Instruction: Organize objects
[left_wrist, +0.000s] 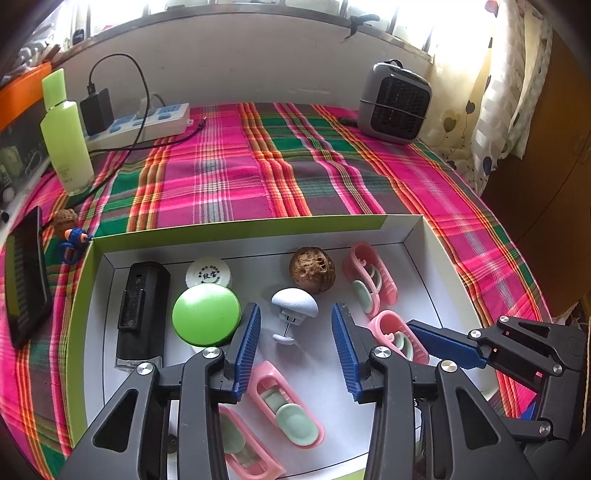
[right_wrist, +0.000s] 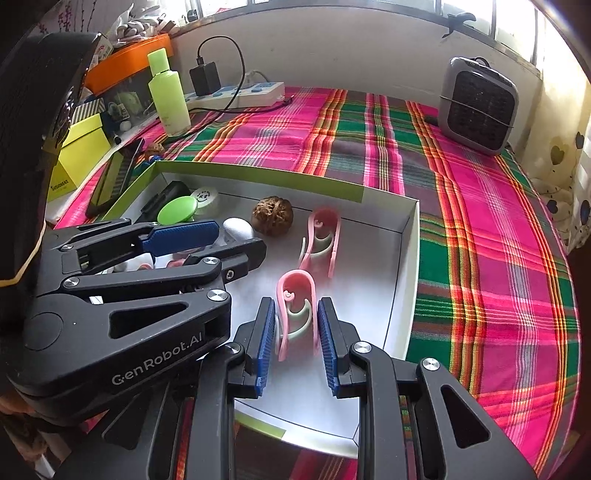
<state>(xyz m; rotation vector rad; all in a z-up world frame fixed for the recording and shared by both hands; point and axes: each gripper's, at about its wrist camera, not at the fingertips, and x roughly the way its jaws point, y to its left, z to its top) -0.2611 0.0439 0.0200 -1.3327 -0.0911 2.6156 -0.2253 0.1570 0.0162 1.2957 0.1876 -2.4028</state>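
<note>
Left gripper (right_wrist: 207, 240) hides part of the white mushroom-shaped plug (left_wrist: 294, 303); fingers spread, empty. Right gripper (right_wrist: 297, 341) fingers straddle a pink clip (right_wrist: 297, 312) in the white box (right_wrist: 400, 258); contact unclear.

Both tools look alike: the left gripper (left_wrist: 295, 347) and right gripper (right_wrist: 297, 341) have matte black plastic linkage arms with triangular cut-outs, round silver screws (left_wrist: 383, 352) at the pivots, and ribbed blue finger pads (right_wrist: 266, 343). White "GenRobot.AI" lettering (right_wrist: 157, 360) marks one black housing.
</note>
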